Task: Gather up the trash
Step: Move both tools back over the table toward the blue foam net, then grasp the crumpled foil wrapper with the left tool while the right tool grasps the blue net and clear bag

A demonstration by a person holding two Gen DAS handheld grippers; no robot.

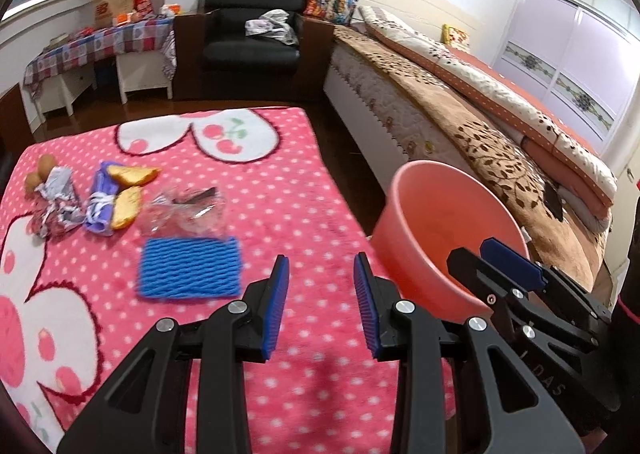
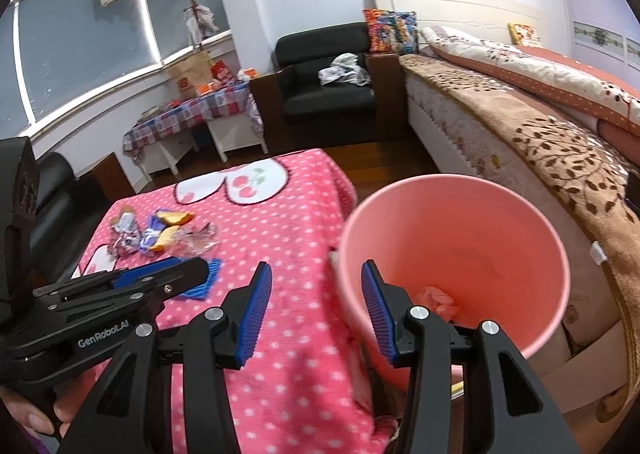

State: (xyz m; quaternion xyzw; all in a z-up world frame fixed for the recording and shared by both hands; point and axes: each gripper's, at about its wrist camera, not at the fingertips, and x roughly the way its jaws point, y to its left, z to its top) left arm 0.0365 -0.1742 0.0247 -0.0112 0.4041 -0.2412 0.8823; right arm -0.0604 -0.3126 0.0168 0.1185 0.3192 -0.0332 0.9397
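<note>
A pink bin [image 2: 452, 254] stands just right of the surface [image 1: 304, 190]. Wrappers [image 1: 120, 198] lie ahead-left of the left tool [image 1: 321, 306], the nearer one; both it and the right tool [image 2: 316, 314] gape empty.

Beyond the far edge of the pink polka-dot blanket [image 1: 280, 190]: black armchair [image 1: 252, 30] with crumpled clothes [image 1: 272, 28] on its seat. Left of the armchair, checked-cloth side table [image 1: 100, 44] bearing a paper bag [image 1: 114, 4]. Right of it, colourful cushion [image 1: 332, 0] and bed [image 1: 460, 94] under a brown leaf-patterned throw [image 1: 480, 134].
</note>
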